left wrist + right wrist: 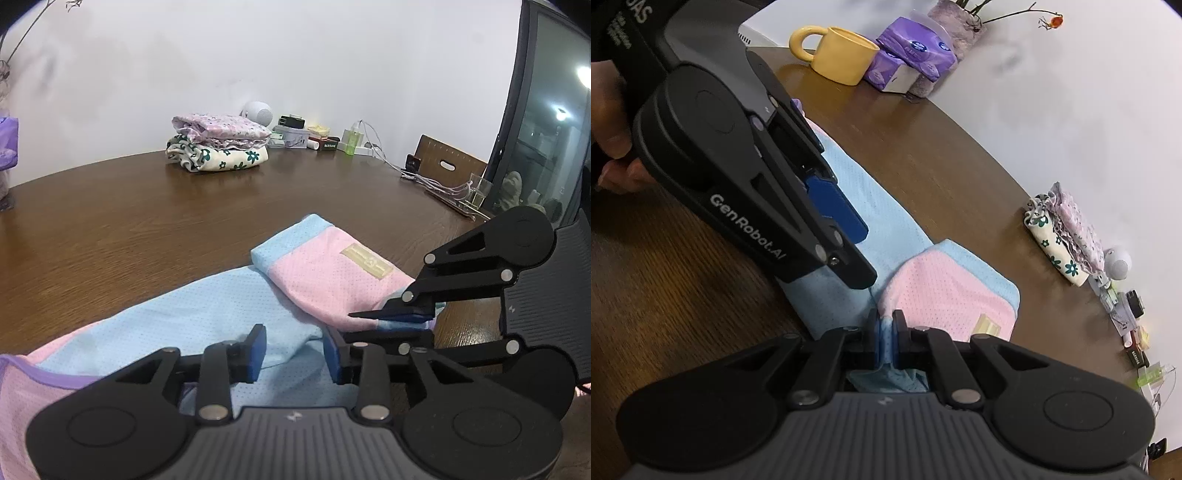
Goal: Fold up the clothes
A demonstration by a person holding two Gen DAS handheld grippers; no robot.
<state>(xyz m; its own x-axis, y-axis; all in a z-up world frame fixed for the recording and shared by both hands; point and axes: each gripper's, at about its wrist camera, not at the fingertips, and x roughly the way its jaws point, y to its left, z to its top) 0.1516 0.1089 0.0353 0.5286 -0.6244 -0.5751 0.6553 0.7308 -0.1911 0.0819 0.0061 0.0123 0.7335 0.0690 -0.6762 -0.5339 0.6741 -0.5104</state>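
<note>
Item: one pink-and-blue mesh garment [207, 314], lying on the brown wooden table [147, 221] at the near edge, directly beneath both of my tongs. My left tongs [294, 350] stand apart over the blue panel, pads clear of the cloth, nothing between them. My right tongs [885, 341] are clamped together on a bunched blue fold of the garment; the fabric shows squeezed between the blue pads in the right wrist view. Left wrist view only: a purple-trimmed edge of the garment at lower left, a pale yellow label [366, 261] on the folded-over pink section, a chair back [448, 166], cables and a dark window at right. Right wrist view only: my hand [613, 147] gripping the left tool, a yellow mug [846, 55], purple tissue packs [912, 55] and a vase with twigs [956, 22] at the table's far end. Both views: a stack of folded floral clothes [219, 147] well apart from the garment, near the wall, with small bottles and boxes just beside it. Garment condition: partly folded, one pink section with a blue band laid over the blue body, surface dotted with fine holes.
</note>
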